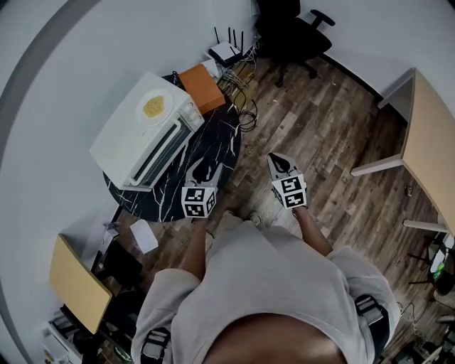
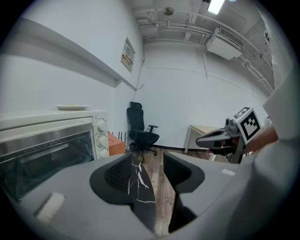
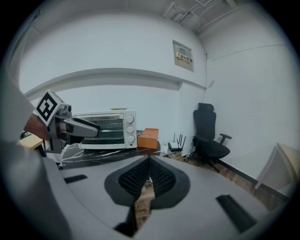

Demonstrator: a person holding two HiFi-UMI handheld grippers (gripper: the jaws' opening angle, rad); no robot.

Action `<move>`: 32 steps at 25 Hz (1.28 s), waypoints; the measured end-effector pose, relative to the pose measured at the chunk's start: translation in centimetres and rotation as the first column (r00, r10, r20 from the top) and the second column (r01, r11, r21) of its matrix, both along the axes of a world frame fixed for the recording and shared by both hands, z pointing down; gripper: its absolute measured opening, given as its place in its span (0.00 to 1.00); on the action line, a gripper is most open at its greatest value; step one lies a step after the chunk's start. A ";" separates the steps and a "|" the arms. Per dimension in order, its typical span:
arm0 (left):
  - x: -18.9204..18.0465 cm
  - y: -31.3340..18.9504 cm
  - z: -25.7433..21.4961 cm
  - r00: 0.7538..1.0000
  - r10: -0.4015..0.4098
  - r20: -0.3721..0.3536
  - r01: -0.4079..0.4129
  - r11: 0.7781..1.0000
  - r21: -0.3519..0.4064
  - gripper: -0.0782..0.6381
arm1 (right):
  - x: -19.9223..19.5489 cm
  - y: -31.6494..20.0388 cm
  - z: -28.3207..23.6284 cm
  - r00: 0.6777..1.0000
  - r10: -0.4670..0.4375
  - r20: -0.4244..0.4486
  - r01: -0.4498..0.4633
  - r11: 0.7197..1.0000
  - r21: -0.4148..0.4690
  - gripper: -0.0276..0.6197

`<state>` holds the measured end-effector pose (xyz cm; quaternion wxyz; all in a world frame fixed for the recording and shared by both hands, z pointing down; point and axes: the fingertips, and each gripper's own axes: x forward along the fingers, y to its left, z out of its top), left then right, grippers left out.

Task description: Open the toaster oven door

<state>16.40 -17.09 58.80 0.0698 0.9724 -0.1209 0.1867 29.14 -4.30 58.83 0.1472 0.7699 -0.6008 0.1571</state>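
on black table [image 1: 217, 151], white toaster oven [image 1: 142, 135] shut.

Even indoor light, fisheye views.
A white ceiling light strip [image 2: 216, 5] glares overhead; edges bend and darken; the grey left gripper [image 2: 152, 163] blurs.

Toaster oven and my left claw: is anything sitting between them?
Nothing. In the head view, only bare black marble tabletop separates the left claw from the toaster oven.
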 end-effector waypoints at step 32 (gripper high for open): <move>-6.9 -10.4 1.1 0.988 -0.149 -0.032 0.147 0.988 -0.055 0.41 | -7.5 -18.6 -0.8 0.962 -0.271 -0.045 0.269 0.962 -0.047 0.06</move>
